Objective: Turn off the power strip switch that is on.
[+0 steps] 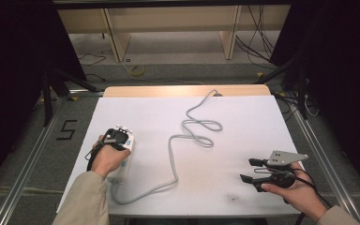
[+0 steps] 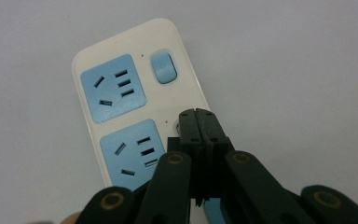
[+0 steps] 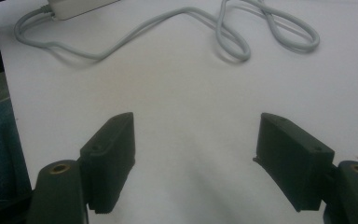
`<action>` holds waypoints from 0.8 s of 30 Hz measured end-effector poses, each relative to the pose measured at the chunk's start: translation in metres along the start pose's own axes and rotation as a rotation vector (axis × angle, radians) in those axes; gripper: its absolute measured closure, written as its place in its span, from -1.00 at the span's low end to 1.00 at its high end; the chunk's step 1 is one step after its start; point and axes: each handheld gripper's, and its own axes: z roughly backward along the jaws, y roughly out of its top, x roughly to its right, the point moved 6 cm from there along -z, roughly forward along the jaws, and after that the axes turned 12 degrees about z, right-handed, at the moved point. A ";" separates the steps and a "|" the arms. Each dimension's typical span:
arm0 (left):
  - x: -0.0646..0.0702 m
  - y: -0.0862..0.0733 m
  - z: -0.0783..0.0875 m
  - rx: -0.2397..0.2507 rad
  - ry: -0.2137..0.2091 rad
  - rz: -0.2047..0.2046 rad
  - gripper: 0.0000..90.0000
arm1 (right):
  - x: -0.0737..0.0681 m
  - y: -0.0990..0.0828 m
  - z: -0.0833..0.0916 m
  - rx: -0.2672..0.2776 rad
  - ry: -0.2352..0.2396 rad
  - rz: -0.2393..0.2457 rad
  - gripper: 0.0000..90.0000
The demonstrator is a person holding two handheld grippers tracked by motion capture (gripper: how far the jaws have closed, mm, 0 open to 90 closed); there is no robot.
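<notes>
I see the white table as the largest thing, and most of its surface is free, above all the wide middle and the far right part, so there is much room to move there. The grey cable lies in loose loops across the middle; it runs from the far edge of the table down to the near left side, where it enters the power strip. This strip sits near the left edge of the table, and in the high view the left hand covers a big part of it. In the left gripper view I see its two blue sockets and a blue switch. The left gripper stands over the strip with its jaws pressed together; they hold nothing, and the tips are at a second switch, which they hide, so I cannot tell if they touch it. The right gripper is near the near right edge, well apart from the cable, with its jaws spread wide and empty.
</notes>
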 end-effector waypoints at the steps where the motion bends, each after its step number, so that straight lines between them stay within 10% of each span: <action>1: 0.000 0.000 0.000 0.001 0.001 0.000 1.00 | 0.000 0.000 0.000 0.002 -0.001 0.002 -0.36; 24: -0.001 0.000 0.000 0.008 -0.010 0.014 1.00 | 0.001 0.000 0.000 0.002 -0.001 0.003 -0.36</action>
